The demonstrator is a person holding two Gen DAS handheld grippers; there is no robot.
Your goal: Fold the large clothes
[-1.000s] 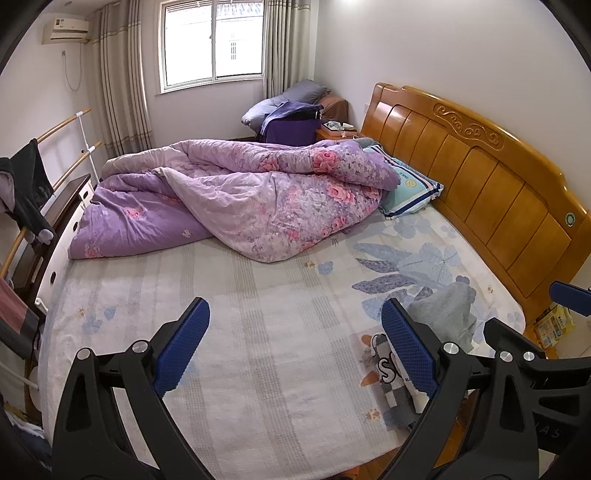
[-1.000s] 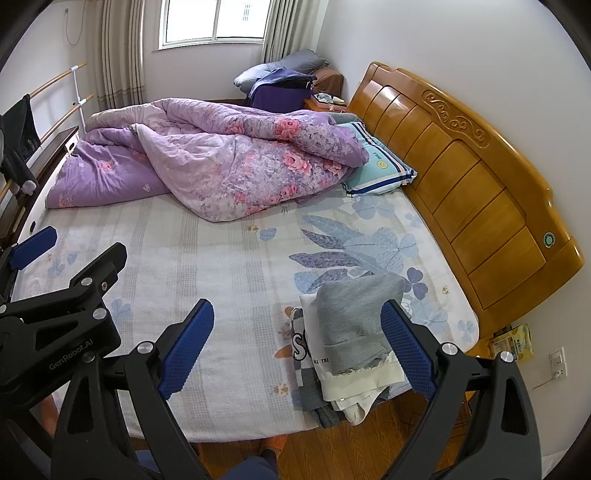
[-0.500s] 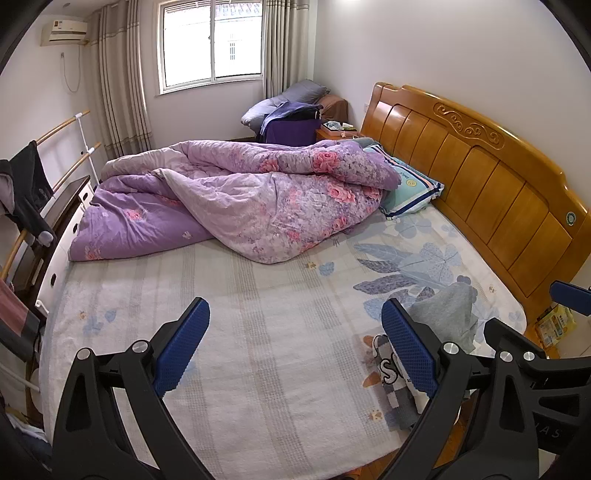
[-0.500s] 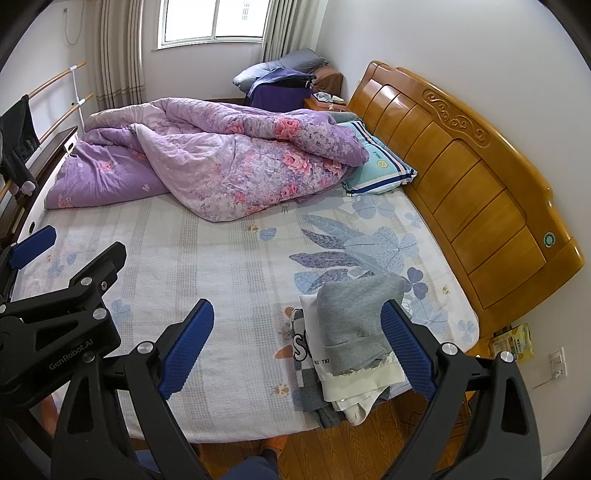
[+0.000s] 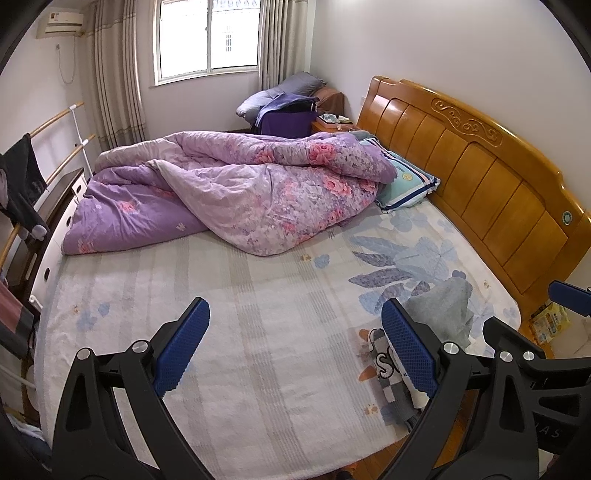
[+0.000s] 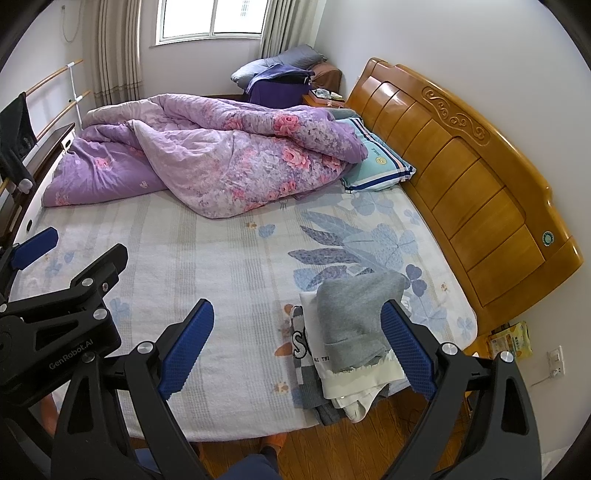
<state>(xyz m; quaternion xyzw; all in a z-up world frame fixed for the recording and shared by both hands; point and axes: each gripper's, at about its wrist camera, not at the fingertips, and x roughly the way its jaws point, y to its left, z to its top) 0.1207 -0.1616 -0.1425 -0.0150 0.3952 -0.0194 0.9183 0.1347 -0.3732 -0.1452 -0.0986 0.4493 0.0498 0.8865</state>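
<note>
A home bedroom: a wide bed (image 5: pixel 258 332) with a carved wooden headboard (image 5: pixel 480 177) along the right wall, a rumpled purple quilt (image 5: pixel 229 192) and pillow (image 5: pixel 406 182) at the far side, a curtained window (image 5: pixel 208 37), and a wall air conditioner (image 5: pixel 59 26) far left.

My left gripper (image 5: pixel 295 343) and right gripper (image 6: pixel 297 347) sit at the bottom of their frames, above the near edge of the bed (image 6: pixel 229 280). The stack of folded clothes (image 6: pixel 351 332) lies on the bed at lower right. The quilt (image 6: pixel 221 162) is heaped behind, across the upper middle, with the pillow (image 6: pixel 376 166) to its right against the headboard (image 6: pixel 461 177).
</note>
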